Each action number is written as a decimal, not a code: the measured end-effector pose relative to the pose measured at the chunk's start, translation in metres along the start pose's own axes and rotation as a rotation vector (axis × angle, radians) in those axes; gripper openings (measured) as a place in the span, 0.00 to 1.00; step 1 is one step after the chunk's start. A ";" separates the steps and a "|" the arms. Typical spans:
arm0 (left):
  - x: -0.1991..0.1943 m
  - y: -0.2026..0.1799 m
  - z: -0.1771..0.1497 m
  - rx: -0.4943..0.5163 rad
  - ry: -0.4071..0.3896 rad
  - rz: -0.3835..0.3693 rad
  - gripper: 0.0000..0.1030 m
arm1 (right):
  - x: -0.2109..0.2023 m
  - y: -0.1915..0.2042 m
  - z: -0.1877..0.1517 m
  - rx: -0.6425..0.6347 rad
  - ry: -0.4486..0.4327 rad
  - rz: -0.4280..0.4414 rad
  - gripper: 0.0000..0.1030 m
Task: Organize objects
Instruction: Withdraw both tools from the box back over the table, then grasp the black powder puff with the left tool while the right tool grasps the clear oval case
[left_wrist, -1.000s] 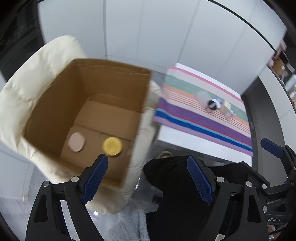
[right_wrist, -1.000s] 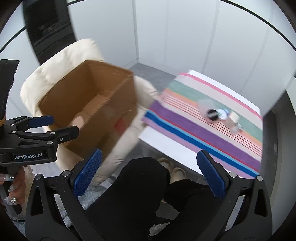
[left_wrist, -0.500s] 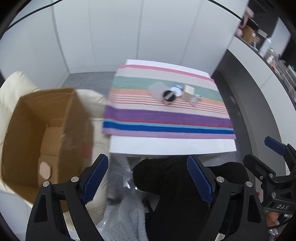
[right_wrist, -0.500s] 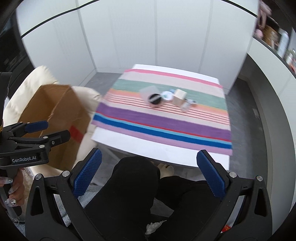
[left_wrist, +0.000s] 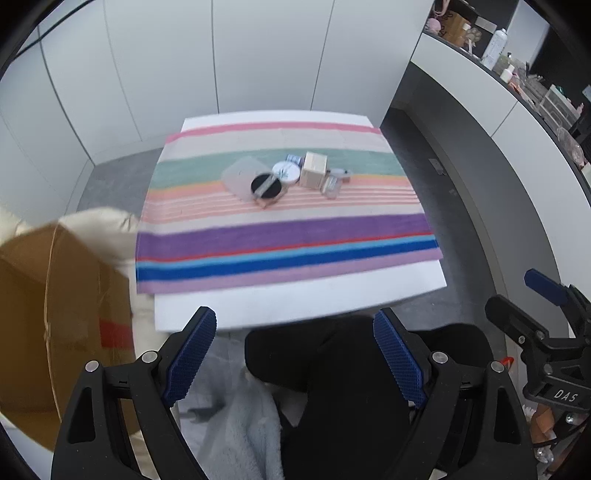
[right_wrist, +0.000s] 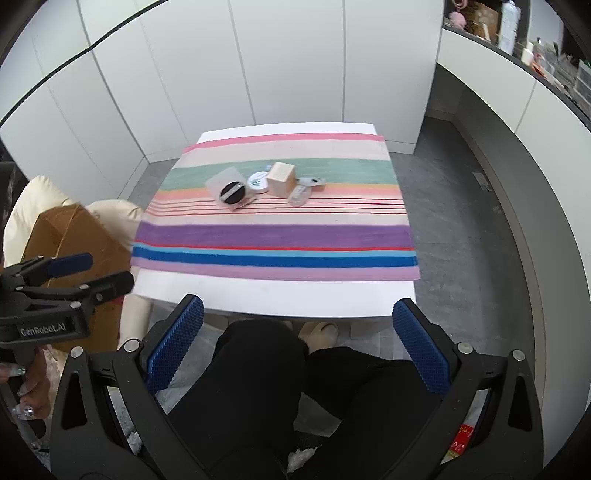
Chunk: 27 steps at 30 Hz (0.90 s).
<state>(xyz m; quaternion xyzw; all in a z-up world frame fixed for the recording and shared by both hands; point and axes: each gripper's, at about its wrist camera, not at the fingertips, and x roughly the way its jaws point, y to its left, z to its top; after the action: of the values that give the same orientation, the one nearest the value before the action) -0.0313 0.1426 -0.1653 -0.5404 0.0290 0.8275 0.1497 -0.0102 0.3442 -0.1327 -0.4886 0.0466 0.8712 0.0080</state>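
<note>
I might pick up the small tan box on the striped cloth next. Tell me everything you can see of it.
The tan box is a small, plain cube, seemingly cardboard or light wood, closed, standing upright on the striped cloth where the green band meets the orange. It sits mid-cluster: a white round tin appears to press against its left side, and small clear containers lie close on its right. Neither claw is near it.

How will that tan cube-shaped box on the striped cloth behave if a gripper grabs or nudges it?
The tan box has flat faces, so it will probably sit stable and slide rather than roll. It looks like light cardboard, so a hard squeeze may dent it. The white round tin and a small clear bottle sit close against it, so a push likely shifts them too.
</note>
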 end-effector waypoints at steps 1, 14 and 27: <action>0.000 -0.003 0.006 0.009 -0.013 0.007 0.86 | 0.001 -0.005 0.002 0.006 -0.002 -0.004 1.00; 0.079 0.016 0.077 0.012 0.033 0.061 0.86 | 0.087 -0.038 0.045 0.028 -0.008 0.007 1.00; 0.219 0.044 0.140 -0.017 0.077 0.053 0.85 | 0.261 -0.025 0.100 -0.161 0.023 0.126 0.97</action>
<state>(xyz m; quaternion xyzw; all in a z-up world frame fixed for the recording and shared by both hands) -0.2490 0.1774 -0.3103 -0.5721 0.0420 0.8099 0.1222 -0.2303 0.3694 -0.3049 -0.4937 0.0071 0.8653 -0.0868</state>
